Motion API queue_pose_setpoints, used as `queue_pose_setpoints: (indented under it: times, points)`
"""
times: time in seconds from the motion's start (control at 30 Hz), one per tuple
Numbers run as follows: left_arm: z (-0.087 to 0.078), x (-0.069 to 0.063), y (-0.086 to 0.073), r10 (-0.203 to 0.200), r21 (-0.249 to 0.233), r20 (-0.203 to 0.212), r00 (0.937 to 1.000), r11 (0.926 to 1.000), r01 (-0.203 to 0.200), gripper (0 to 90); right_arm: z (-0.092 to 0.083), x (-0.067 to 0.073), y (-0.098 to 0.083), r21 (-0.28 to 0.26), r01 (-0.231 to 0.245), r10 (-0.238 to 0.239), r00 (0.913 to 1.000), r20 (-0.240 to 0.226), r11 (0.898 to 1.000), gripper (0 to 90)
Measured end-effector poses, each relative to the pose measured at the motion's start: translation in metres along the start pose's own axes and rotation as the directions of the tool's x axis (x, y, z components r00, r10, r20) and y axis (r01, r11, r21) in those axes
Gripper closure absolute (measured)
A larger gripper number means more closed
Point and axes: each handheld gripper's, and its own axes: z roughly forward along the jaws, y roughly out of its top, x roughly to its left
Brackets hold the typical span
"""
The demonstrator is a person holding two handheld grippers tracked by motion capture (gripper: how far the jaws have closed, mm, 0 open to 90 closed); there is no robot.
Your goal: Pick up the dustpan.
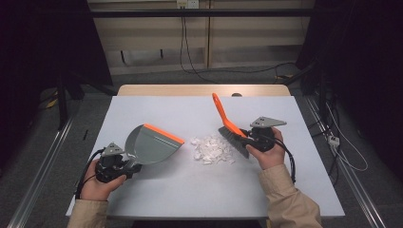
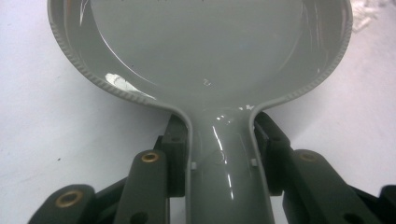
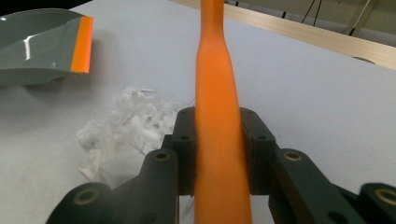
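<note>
Covering the light wooden table [image 1: 142,90], a white sheet [image 1: 190,185] bears shredded white paper scraps [image 1: 211,149] at frame centre; dark grey floor surrounds. Left gripper [image 1: 127,167] clamps the grey plastic dustpan [image 1: 151,144] handle, lower left. Right gripper [image 1: 248,136] clamps the orange-handled brush [image 1: 226,122], right of centre.

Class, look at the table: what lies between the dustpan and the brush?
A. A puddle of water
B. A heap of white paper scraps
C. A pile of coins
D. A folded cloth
B: white paper scraps lie heaped between the dustpan and brush.
</note>
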Motion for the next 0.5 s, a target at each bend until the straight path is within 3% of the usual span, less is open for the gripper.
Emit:
queue_pose_setpoints:
  times: [0.23,0.5]
  points:
    - [0.001,-0.006,0.0,0.089,0.017,0.026,0.9957,0.9958,-0.09,63.5,0.0,0.0,0.0,-0.003,-0.002,0.002,0.9999,0.012,1.0,71.7]
    - [0.003,-0.012,-0.001,0.134,0.037,0.067,0.9888,0.99,-0.136,63.5,-0.001,-0.002,0.001,-0.012,-0.009,0.009,0.9998,0.017,1.0,71.7]
